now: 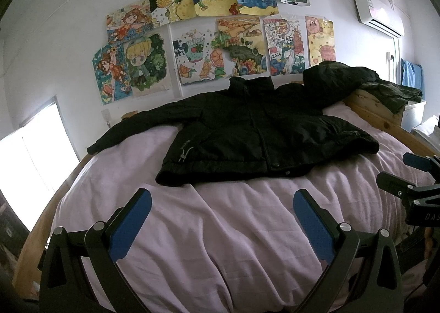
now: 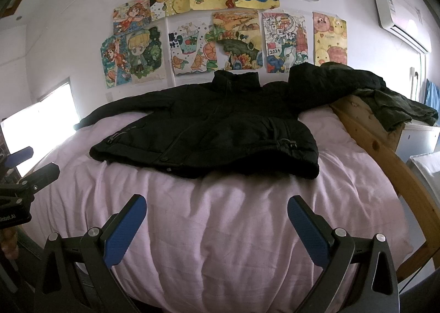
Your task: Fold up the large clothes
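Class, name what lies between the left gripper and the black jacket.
Only bare pink bedding lies between the open left gripper and the black jacket, shown in the left wrist view.

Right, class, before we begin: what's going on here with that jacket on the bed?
A person holds two grippers over a bed with a pink cover, about to fold clothes. A black jacket lies spread flat, front up, collar toward the wall, sleeves out. The left gripper and right gripper are both open, holding nothing, short of the jacket's hem. More dark clothes are heaped on the wooden bed frame at the far right. No fold has been made yet.
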The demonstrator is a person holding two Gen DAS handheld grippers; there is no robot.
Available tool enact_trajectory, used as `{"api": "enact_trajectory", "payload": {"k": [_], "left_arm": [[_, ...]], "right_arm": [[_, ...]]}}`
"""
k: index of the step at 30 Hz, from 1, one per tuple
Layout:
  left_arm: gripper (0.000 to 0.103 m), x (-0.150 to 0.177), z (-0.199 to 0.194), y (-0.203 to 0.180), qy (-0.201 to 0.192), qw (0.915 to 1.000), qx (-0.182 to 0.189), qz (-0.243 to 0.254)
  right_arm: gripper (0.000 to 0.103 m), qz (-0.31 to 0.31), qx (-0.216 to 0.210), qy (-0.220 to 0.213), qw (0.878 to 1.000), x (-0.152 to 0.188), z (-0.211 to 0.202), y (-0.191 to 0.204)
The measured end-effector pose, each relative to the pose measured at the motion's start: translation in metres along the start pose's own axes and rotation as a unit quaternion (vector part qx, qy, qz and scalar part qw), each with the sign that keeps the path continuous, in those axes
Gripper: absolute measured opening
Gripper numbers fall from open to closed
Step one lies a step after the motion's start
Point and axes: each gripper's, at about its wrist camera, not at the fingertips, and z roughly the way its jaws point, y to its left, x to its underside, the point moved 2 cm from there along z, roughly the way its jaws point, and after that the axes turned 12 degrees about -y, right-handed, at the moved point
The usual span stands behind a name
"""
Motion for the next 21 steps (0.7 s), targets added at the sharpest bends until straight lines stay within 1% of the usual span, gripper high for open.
{"api": "enact_trajectory", "payload": {"k": [21], "left_arm": [[0.101,0.0,-0.0002,-0.0001,-0.001,1.0,-0.001,0.001]], "right_arm": [[0.103,0.002,0.0,0.001,1.0,-0.0016,0.0001,-0.001]]}}
